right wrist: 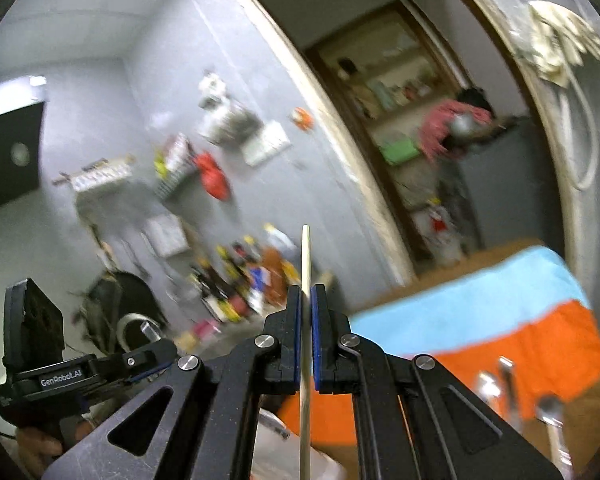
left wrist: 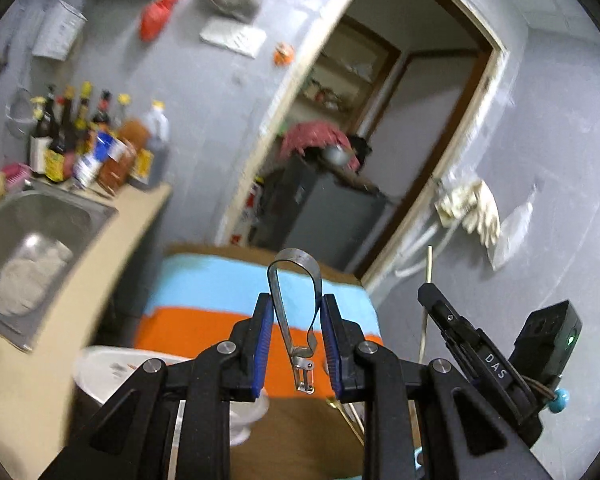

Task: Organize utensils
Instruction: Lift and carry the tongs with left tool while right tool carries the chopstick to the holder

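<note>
While both grippers hang above a desk (left wrist: 300,416) draped in a blue-and-orange cloth (left wrist: 204,292), each holds a utensil.
The left gripper (left wrist: 295,344) has its fingers pinching a looped metal peeler (left wrist: 296,312); the right gripper (right wrist: 306,336) has its fingers pressed on an upright wooden chopstick (right wrist: 305,264). Grey walls, an open doorway (left wrist: 380,120), a steel sink (left wrist: 32,240) and sauce bottles (left wrist: 92,140) surround them.

The peeler (left wrist: 296,304) is thin bare metal, dully shiny. The chopstick (right wrist: 305,320) looks like pale, matt wood. Both grippers' pads (left wrist: 265,344) are ribbed blue rubber on matt black plastic. The cloth (left wrist: 220,300) is soft woven fabric; the sink (left wrist: 60,216) brushed steel.
</note>
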The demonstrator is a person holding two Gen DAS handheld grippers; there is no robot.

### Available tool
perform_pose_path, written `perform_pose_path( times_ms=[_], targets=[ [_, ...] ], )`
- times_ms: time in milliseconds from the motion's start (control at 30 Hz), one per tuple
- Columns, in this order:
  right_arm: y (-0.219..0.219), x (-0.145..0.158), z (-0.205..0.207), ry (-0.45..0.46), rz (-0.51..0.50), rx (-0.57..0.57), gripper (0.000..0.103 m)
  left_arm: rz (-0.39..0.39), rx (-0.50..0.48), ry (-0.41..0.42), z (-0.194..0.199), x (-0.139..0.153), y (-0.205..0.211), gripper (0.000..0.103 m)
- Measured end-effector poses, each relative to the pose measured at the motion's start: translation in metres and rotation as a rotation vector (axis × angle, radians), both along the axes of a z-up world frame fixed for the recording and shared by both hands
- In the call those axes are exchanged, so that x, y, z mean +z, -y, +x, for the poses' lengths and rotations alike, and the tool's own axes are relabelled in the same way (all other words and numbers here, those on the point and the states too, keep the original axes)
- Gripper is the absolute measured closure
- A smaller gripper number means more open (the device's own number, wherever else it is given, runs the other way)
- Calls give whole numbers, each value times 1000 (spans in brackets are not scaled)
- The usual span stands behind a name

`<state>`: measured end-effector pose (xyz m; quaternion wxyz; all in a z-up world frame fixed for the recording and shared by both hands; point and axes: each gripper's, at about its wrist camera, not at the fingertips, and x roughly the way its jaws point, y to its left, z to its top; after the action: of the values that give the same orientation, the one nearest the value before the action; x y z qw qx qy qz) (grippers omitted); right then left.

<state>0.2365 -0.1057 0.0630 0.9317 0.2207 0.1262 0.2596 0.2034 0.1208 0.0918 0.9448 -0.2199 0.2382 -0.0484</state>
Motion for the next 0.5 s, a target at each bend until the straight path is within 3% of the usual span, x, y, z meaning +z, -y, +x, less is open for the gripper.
perform_pose_path(
  times_ms=[100, 233, 500],
  targets=[
    [-34, 7, 4, 66, 38, 42, 99, 19, 64, 15, -9, 13, -30, 81],
    [-76, 8, 9, 136, 44, 84, 99, 104, 143, 2, -20, 12, -55, 81],
    [-124, -14, 17, 225, -25, 118, 99, 213, 213, -105, -13, -35, -78, 81]
  ],
)
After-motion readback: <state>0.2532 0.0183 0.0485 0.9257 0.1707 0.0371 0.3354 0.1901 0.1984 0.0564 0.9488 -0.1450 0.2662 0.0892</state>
